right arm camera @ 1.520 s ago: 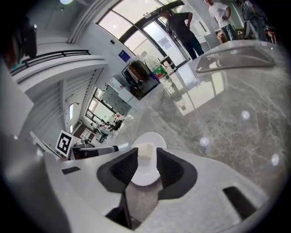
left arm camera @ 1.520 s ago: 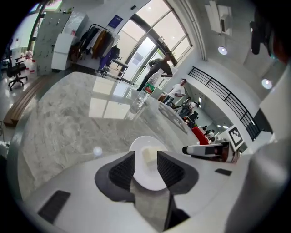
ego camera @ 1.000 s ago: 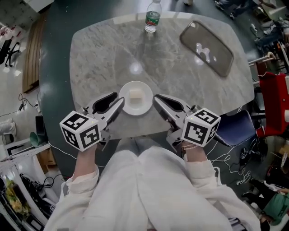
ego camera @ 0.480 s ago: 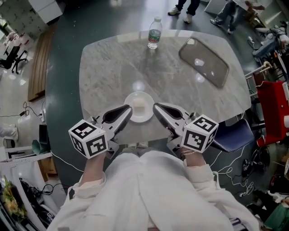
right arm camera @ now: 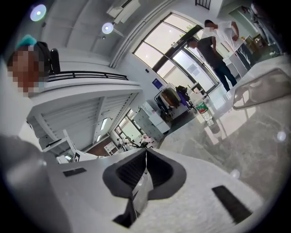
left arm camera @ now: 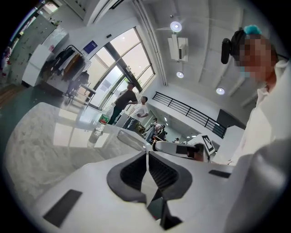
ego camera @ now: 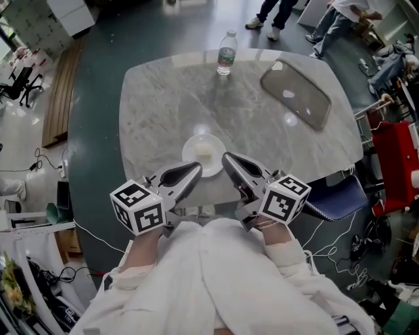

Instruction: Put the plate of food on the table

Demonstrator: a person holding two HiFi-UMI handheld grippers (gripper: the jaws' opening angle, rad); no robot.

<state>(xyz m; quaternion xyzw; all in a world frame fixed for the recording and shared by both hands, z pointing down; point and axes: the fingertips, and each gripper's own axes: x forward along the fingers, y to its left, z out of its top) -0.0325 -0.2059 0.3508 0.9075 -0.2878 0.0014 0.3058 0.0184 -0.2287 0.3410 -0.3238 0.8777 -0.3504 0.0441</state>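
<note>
A small white plate [ego camera: 204,154] with a pale piece of food [ego camera: 205,151] on it rests on the grey marble table [ego camera: 262,131], close to its front edge. My left gripper [ego camera: 196,167] hangs just in front of the plate on its left side. Its jaws are closing, almost together, with nothing between them [left arm camera: 147,152]. On the plate's right my right gripper [ego camera: 226,157] is shut and empty [right arm camera: 146,151]. Neither gripper touches the plate. Both gripper views look out over the table and do not show the plate.
A water bottle [ego camera: 226,52] stands at the table's far edge, and a dark oblong tray [ego camera: 294,95] lies at the far right. A blue chair [ego camera: 334,190] and a red object [ego camera: 396,154] sit off the table's right side. People [ego camera: 275,16] stand beyond the table.
Both grippers have drawn back from the plate's sides toward my body. The left jaws went from wide open to nearly together and the right jaws shut. The plate stays on the table.
</note>
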